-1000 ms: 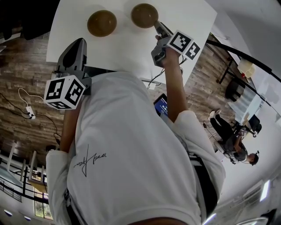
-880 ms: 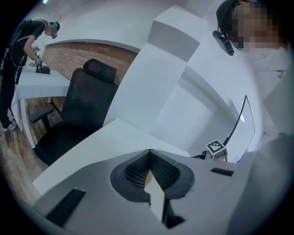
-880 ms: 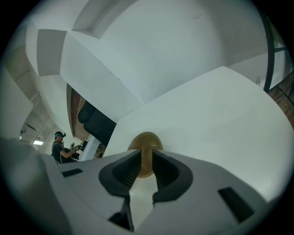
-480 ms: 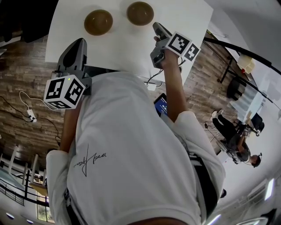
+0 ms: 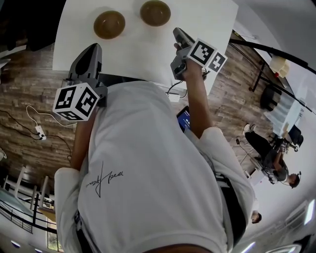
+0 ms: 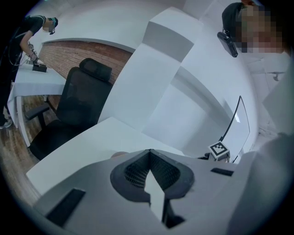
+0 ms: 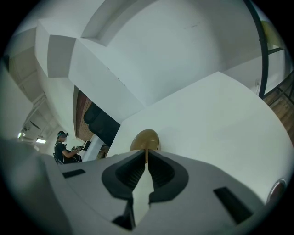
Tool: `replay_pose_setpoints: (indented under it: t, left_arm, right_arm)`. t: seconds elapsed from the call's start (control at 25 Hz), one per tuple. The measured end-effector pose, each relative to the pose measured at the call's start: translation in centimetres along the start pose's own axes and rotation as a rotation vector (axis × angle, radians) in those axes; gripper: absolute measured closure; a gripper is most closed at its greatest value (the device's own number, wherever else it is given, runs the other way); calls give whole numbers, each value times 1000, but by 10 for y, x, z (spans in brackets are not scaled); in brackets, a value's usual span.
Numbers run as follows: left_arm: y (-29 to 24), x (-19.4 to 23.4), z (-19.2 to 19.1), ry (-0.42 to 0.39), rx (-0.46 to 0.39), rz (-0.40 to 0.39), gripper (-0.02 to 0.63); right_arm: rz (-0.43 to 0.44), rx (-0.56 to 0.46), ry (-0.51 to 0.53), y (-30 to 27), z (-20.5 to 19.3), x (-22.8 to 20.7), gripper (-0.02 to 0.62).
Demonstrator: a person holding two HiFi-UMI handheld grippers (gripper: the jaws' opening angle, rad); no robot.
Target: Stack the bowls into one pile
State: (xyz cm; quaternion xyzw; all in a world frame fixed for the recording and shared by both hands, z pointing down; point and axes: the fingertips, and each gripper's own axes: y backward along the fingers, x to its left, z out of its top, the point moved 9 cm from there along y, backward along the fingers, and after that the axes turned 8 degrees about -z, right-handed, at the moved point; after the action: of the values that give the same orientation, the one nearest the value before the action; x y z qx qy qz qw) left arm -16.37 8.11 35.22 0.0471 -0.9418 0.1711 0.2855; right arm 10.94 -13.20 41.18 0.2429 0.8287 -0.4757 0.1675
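So far, no stacking is done. The two brown bowls both sit on the counter (image 5: pixel 207 20), toward its far side from the person. The left bowl (image 5: pixel 109 24) and the right bowl (image 5: pixel 155 13) are side by side with a bare strip of counter between them. They do not touch. Each one is right way up and looks empty.

The right hand-held gripper (image 5: pixel 178 32) is over the counter, on the near side of the right bowl and not touching it. Its jaws are clenched tight with nothing between them. In the right gripper view, what looks like that bowl sits on the counter just past the tips.

The left hand-held gripper (image 5: pixel 93 47) is over the near edge of the counter, well apart from the left bowl. Its jaws are clenched too, and they grip nothing.

So I think the whole job is left to do. One hand-held gripper has to let its jaws go wide, take a bowl by the rim, lift it off the counter and set it down inside the other bowl. Then there will be one pile on the counter.
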Motion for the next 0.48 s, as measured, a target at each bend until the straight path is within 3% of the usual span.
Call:
replay_pose_setpoints:
  t: [0.32,0.48]
  left_arm:
    - [-7,2,-5,96,-6,-17,601]
    - [-8,10,-12,189,-8,-11,601]
  right_arm:
    - [-9,-7,-6,11,-9,-7,574]
    - [-8,-15,-16,15,-12,-11,577]
